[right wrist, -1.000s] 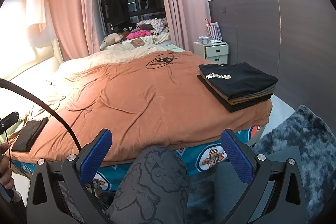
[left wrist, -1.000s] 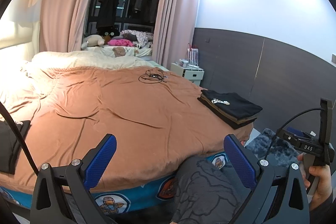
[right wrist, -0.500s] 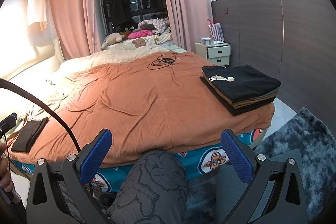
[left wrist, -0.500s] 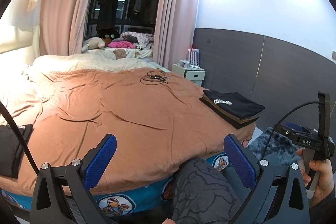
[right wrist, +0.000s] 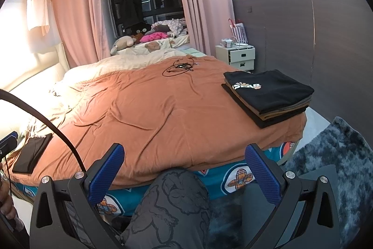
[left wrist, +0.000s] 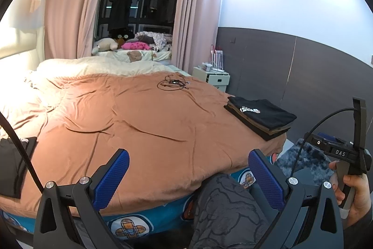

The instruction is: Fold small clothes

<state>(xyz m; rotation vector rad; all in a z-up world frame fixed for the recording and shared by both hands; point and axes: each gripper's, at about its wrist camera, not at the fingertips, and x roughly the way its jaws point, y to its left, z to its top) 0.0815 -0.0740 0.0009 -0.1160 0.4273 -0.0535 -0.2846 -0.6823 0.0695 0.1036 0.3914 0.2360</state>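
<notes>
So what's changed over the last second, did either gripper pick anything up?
No. Both the left gripper and right gripper stayed open and empty, held back from the bed. The views drifted only slightly, the left one tipping down a little. The folded stack, the dark garment near the left edge and the cable lie where they were.

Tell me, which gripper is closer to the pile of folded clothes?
Right. The right gripper hangs off the bed's edge with the pile ahead to its right; the left gripper sits further left.
</notes>
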